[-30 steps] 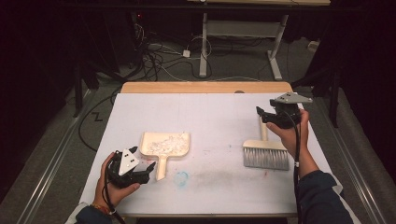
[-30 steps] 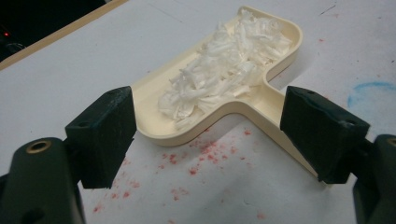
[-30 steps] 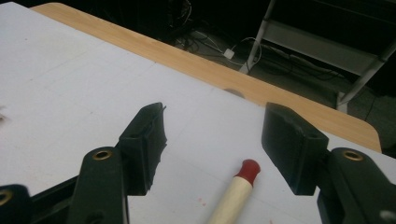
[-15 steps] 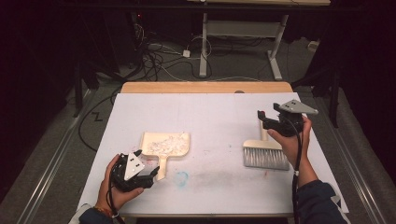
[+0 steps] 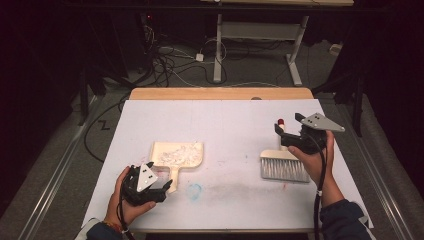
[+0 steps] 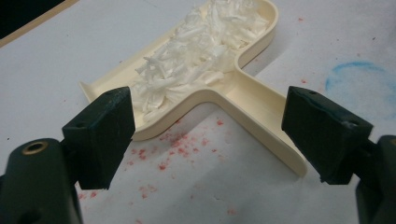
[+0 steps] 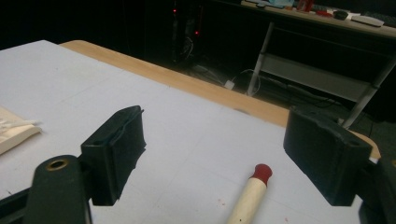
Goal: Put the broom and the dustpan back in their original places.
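A cream dustpan (image 5: 177,154) (image 6: 224,70) full of white shredded scraps (image 6: 196,42) lies left of the table's middle, handle toward me. My left gripper (image 5: 167,186) (image 6: 205,140) is open just short of the handle's end, its jaws standing either side of it without touching. A hand brush (image 5: 283,165) with grey bristles lies at the right; its cream handle with a red tip (image 7: 252,191) points away from me. My right gripper (image 5: 278,132) (image 7: 215,158) hovers open above that handle, holding nothing.
A white sheet (image 5: 230,125) covers the wooden table (image 5: 220,93), whose far edge is bare. A blue chalk ring (image 5: 194,189) (image 6: 359,79) and red specks (image 6: 182,144) mark the sheet near the dustpan handle. Cables and desk legs (image 5: 218,45) stand beyond the table.
My left gripper has slid right, closer to the end of the dustpan handle. My right gripper has moved slightly right and nearer, over the brush handle.
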